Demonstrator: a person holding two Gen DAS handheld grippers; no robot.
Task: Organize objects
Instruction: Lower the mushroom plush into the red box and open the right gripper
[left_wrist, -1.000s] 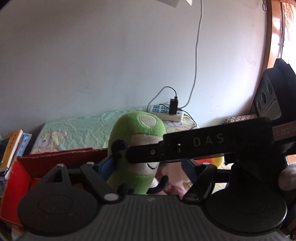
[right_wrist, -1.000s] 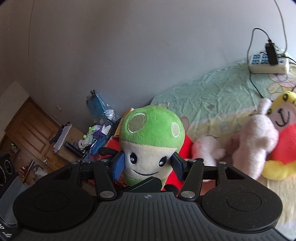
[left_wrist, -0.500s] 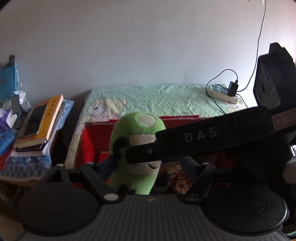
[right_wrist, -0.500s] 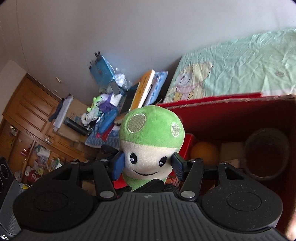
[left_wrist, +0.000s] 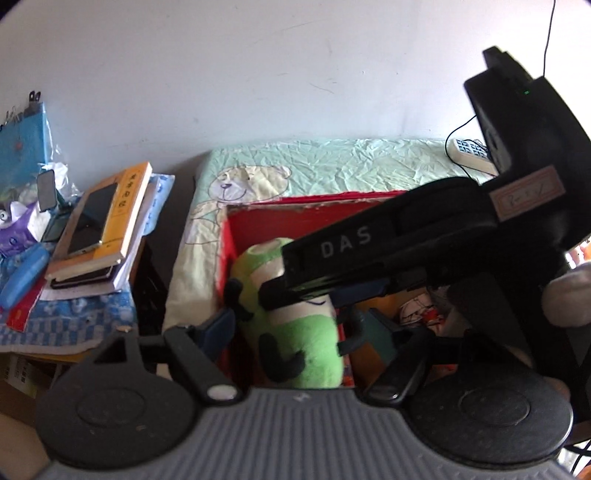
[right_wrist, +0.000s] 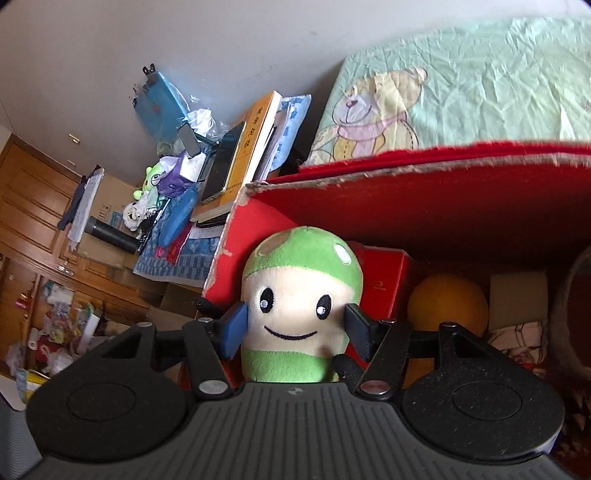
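A green mushroom plush (right_wrist: 299, 295) with a smiling cream face is down inside the red cardboard box (right_wrist: 406, 158), near its left wall. My right gripper (right_wrist: 295, 326) has its pads on the plush's two cheeks, and its jaws are opening. In the left wrist view the plush (left_wrist: 306, 343) leans to the left between the fingers of my left gripper (left_wrist: 295, 326). Those jaws are also opening, and a gap shows beside the right finger. The black body of the right gripper (left_wrist: 369, 251) crosses over the plush's head there.
The box also holds an orange ball (right_wrist: 447, 306), a small red carton (right_wrist: 384, 273), a white block (right_wrist: 517, 295) and a round jar (right_wrist: 576, 295). Left of the box stands a cluttered side table with stacked books (left_wrist: 103, 221). A power strip (left_wrist: 469, 155) lies on the green bedsheet (left_wrist: 332, 162) behind.
Both grippers carried the plush leftward from over the bed and down into the red box. The plush now sits lower between the right pads and leans in the left wrist view.
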